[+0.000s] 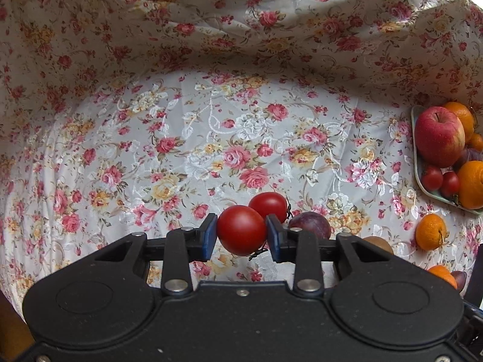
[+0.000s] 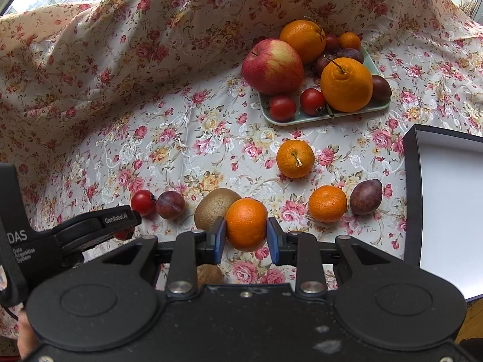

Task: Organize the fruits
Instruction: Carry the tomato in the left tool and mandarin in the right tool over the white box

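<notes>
Between the blue pads of the left gripper [image 1: 241, 235] sits a smooth, soft-skinned tomato [image 1: 241, 230], pinched across its middle; it bruises easily, so a light squeeze suits it. The right gripper [image 2: 246, 235] pinches a firmer, dimpled mandarin [image 2: 246, 223], both well short of the pale green tray [image 2: 326, 114] of fruit on the floral-clothed table [image 2: 181, 138].

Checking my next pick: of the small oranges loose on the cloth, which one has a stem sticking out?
The loose orange nearest the green tray, showing a short stem. The one beside the plum shows none.
</notes>
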